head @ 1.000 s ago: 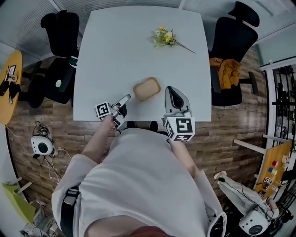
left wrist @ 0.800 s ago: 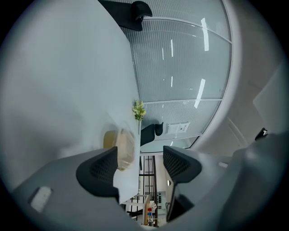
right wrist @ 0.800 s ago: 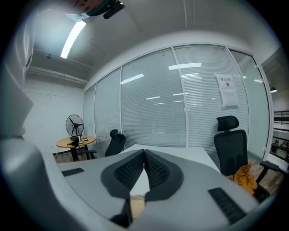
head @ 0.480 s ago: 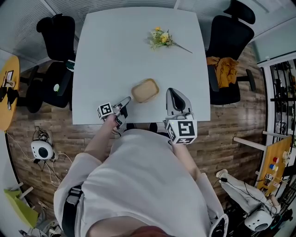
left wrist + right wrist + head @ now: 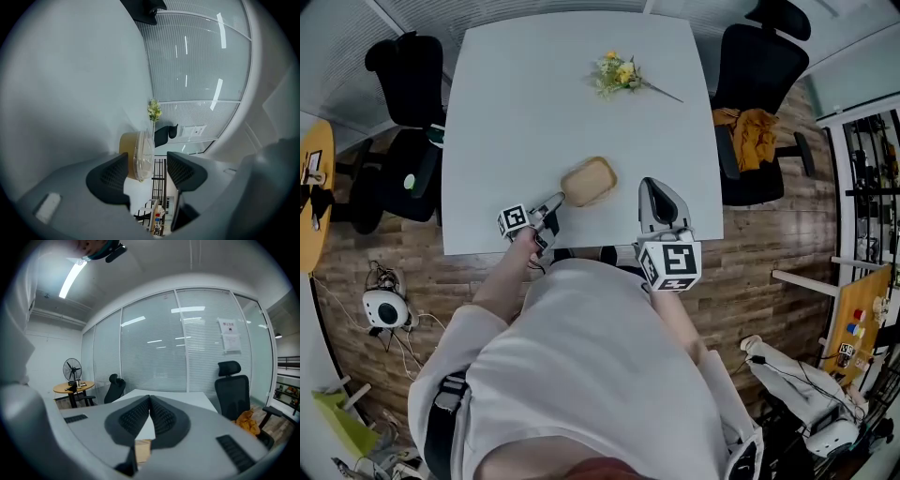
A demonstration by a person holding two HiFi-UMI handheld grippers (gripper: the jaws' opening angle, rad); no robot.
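Note:
A tan oval container (image 5: 588,181) with a clear lid lies near the front edge of the white table (image 5: 516,103). My left gripper (image 5: 553,203) is open and turned on its side, with its tips just short of the container's left end. In the left gripper view the container (image 5: 132,149) stands right ahead of the open gripper (image 5: 147,161), partly past the left pad, untouched. My right gripper (image 5: 651,186) hovers to the right of the container, shut on nothing; its pads meet in the right gripper view (image 5: 150,400). A small flower bunch (image 5: 619,73) lies at the table's far side.
Black office chairs stand at the table's left (image 5: 403,70) and right (image 5: 764,56); an orange cloth (image 5: 755,129) lies on the right one. A round yellow table (image 5: 313,169) sits far left on the wood floor. Glass partitions (image 5: 154,357) close off the far side.
The left gripper has moved closer to the tan container, which now looms larger at its jaws. The right gripper stays shut and nearly still.

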